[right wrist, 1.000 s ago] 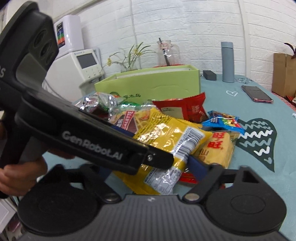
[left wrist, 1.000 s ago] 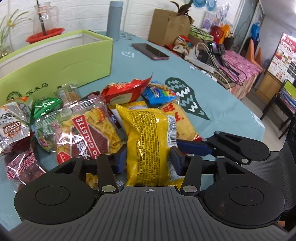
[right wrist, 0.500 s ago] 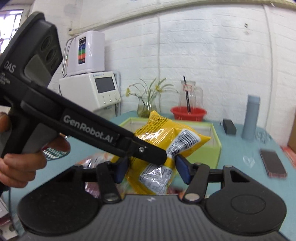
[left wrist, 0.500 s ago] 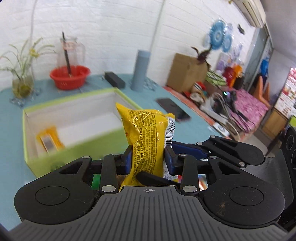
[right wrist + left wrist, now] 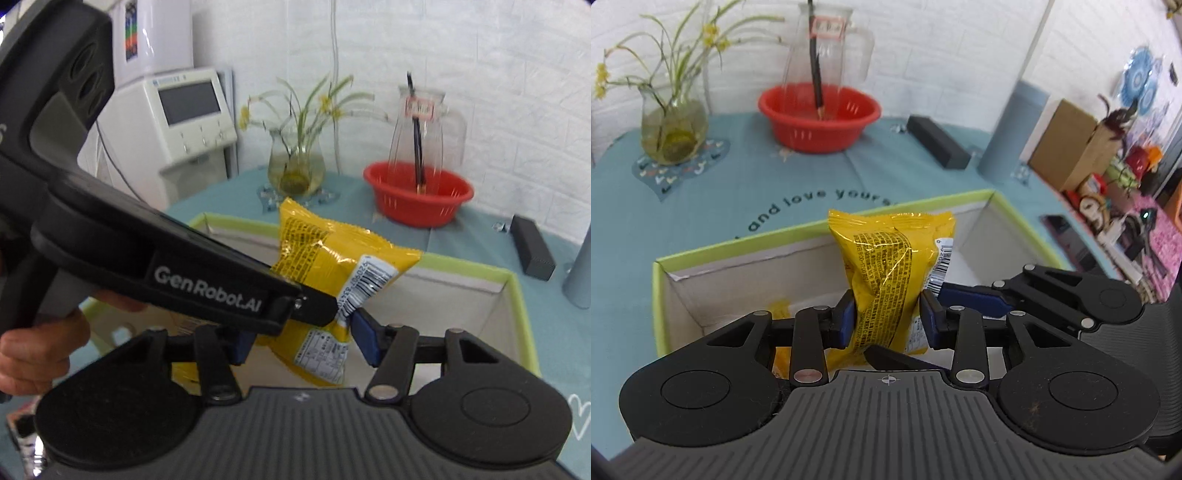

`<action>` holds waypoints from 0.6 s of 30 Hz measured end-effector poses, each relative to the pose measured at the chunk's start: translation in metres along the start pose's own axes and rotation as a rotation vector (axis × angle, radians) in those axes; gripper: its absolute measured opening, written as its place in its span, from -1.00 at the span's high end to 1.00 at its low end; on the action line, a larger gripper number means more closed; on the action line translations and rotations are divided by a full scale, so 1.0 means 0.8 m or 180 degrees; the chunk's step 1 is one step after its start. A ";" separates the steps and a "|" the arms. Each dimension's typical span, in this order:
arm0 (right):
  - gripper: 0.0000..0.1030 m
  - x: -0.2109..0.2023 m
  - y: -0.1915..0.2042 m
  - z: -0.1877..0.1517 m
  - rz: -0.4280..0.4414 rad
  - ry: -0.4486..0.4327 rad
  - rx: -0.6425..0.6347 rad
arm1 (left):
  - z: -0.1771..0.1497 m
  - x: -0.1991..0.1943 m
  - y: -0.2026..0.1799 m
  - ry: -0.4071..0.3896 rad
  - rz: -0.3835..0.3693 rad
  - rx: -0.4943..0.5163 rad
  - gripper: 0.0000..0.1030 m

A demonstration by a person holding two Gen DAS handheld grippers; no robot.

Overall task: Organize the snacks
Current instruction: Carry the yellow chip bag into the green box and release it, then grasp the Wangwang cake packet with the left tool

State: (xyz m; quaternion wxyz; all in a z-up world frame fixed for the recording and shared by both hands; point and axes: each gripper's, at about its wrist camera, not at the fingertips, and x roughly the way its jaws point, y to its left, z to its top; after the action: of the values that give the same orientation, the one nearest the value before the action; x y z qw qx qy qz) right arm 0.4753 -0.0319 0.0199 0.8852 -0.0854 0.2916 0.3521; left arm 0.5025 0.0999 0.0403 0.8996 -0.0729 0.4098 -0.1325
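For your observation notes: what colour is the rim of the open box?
Light green; the box rim shows best in the left wrist view.

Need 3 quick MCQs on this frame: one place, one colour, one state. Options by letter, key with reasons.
1. Where is the yellow foil snack packet?
A. flat on the tablecloth
B. held above the open green-rimmed cardboard box
C. inside the red plastic basin

2. What colour are the pads on the left tongs?
A. blue
B. white
C. orange

3. How do the right tongs stand?
A. not in view
B. gripping the box rim
C. either side of the packet, squeeze unclear

Key: 1 B, box interior shows behind and below the packet. 2 A, blue pads press both packet sides. 3 C, the left tool hides one pad.
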 end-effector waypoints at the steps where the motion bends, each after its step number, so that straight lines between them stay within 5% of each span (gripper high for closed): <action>1: -0.21 0.008 -0.003 -0.002 0.0024 0.0040 0.0028 | -0.002 0.005 0.002 0.0019 0.0020 0.0009 0.68; 2: -0.22 0.012 -0.006 -0.005 0.0032 0.0061 0.0054 | -0.002 0.003 0.004 0.0021 -0.0005 0.0011 0.60; 6: -0.48 -0.017 -0.012 -0.009 0.0034 -0.0099 0.0134 | -0.011 -0.046 -0.004 -0.0439 0.0092 0.0094 -0.39; 10: -0.94 -0.101 -0.009 -0.023 -0.0060 -0.0471 0.0093 | -0.031 -0.109 -0.029 -0.0701 -0.0027 0.0174 -0.42; 18: -0.98 -0.272 0.010 -0.152 -0.0500 -0.0802 0.0493 | -0.148 -0.171 -0.116 -0.0632 -0.0716 0.0234 -0.52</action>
State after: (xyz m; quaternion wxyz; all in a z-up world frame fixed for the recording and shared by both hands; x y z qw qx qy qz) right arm 0.2877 -0.1941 0.0470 0.9435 0.0054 0.1970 0.2662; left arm 0.3109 0.0497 0.0832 0.9172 -0.0981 0.3030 -0.2395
